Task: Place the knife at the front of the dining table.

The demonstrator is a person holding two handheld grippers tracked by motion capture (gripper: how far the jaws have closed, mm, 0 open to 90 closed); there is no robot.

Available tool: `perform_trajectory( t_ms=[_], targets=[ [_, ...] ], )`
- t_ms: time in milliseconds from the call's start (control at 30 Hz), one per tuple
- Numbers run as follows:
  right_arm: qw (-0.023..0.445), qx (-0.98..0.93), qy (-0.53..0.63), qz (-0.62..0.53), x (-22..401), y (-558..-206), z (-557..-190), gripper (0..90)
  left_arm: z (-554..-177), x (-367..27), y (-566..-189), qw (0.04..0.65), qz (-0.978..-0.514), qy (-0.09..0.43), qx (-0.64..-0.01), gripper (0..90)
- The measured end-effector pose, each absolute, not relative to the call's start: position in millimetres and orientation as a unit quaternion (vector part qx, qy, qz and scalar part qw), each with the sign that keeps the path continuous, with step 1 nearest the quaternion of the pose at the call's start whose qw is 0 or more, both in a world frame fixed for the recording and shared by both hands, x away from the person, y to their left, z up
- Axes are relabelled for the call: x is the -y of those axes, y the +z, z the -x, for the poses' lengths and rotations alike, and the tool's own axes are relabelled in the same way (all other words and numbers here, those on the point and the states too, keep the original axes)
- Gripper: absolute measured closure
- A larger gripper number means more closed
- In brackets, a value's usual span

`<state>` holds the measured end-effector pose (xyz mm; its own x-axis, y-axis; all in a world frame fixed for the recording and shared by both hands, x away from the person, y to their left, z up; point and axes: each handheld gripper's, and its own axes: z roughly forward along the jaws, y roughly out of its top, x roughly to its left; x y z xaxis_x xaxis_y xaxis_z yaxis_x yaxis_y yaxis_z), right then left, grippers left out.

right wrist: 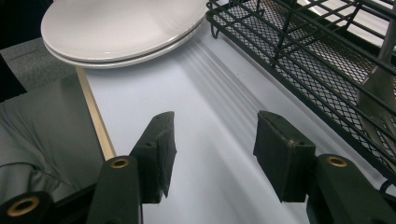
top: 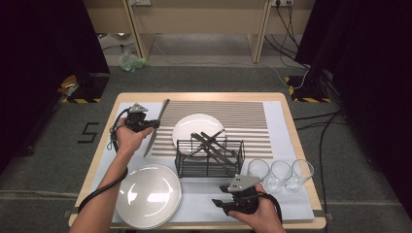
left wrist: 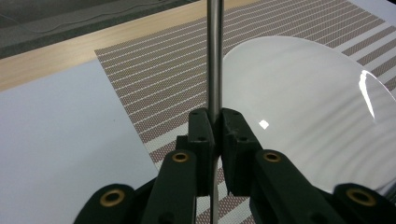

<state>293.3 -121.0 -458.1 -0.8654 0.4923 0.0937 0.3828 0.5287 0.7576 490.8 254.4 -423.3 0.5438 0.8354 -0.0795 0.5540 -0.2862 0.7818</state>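
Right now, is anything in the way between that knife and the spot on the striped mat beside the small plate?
Nothing visible is. The left hand-held gripper is shut on the knife, which hangs above the striped placemat, left of the small white plate. The mat below it looks bare; the wire basket sits off to the right.

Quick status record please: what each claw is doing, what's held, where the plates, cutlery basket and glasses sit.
left claw: shut on a knife, held above the striped placemat, left of the small plate
right claw: open, nothing between the jaws, low over the white mat near the front edge
wire basket: mid table, cutlery inside
stacked plates: front left, beside the basket
glasses: three in a row, right of the basket
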Motion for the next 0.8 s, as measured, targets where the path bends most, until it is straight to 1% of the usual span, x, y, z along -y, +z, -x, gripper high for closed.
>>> perform_trajectory(
  t_ms=[433, 800],
  targets=[
    [0.065, -0.872, 0.415, -0.251, 120.9, -458.2, -292.9, 47.8, -498.6, -256.0, -431.1, 0.368, -0.789, 0.158, -0.465, 82.5],
    [0.067, -0.873, 0.414, -0.249, 121.3, -458.5, -293.4, 47.8, -518.0, -253.1, -453.0, 0.333, -0.795, 0.128, -0.49, 82.6]
  ],
)
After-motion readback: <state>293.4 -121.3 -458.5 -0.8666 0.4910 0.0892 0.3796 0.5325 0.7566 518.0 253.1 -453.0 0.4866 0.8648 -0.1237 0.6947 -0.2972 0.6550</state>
